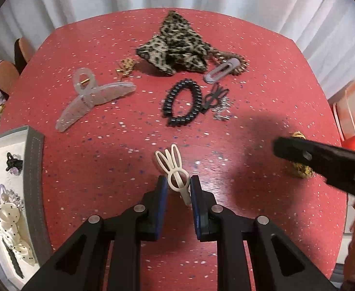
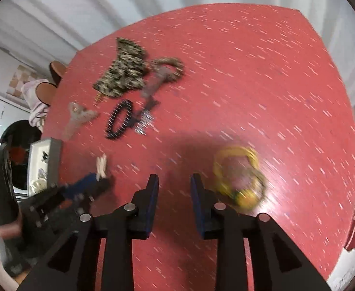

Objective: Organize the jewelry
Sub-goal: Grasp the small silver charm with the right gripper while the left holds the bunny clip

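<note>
Step now: the left gripper [image 1: 177, 184] holds a cream bunny-ear hair clip [image 1: 173, 169] between its jaws, pinched at the round end, just above the red tabletop [image 1: 104, 145].
Where it goes: I think into the grey tray [image 1: 35, 169] at the left edge of the tabletop, which already holds some pieces.
Next move: carry the clip left over the tray's white inside, go low, then let go gently.
Right gripper [image 2: 173, 181]: its jaws stand a little apart with nothing between them. A yellow scrunchie [image 2: 238, 177] lies just beside it on the tabletop, likely its next pick.
Still out on the tabletop: 1 clear claw clip [image 1: 92, 101], 1 gold brooch [image 1: 125, 69], 1 leopard-print bow [image 1: 175, 43], 1 grey snap clip [image 1: 221, 72], 1 brown coil hair tie [image 1: 238, 63], 1 black coil hair tie [image 1: 182, 101], 1 small black clip [image 1: 213, 97], 1 sparkly clip [image 1: 222, 110].
In the tray: 1 small black claw clip [image 1: 13, 163], 1 white dotted bow [image 1: 10, 230], and a few more too small to count.
</note>
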A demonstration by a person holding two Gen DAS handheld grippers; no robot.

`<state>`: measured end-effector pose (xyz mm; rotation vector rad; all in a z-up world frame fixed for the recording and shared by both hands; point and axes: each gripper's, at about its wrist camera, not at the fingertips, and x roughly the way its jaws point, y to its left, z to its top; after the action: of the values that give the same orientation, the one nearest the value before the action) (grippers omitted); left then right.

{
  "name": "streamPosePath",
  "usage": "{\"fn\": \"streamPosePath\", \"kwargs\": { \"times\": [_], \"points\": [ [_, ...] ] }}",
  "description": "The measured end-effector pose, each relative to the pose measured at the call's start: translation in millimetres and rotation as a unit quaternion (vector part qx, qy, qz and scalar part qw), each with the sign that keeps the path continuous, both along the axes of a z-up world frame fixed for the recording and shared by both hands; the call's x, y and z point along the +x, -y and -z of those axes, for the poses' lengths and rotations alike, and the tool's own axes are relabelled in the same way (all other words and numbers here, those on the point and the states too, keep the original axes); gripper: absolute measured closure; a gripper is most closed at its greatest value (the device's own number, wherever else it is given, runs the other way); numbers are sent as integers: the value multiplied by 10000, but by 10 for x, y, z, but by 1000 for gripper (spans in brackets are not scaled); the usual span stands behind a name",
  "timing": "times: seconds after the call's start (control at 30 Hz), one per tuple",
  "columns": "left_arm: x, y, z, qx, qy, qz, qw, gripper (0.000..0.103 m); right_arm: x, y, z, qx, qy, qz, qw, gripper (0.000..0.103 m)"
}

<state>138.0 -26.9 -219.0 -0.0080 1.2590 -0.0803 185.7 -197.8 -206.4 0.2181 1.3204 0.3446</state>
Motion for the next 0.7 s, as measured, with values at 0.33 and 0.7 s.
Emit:
{"fn": "streamPosePath", "kwargs": {
  "times": [0.33,0.7],
  "points": [
    [-36,-396,-38,17,50,-296,9995,82,402,-506,238,-307,-22,-70,9995,64],
    [-58,-550,-63,-47,65,-395,9992,82,401,-899,230,-1243,233,-489,9908,70]
  ]
}}
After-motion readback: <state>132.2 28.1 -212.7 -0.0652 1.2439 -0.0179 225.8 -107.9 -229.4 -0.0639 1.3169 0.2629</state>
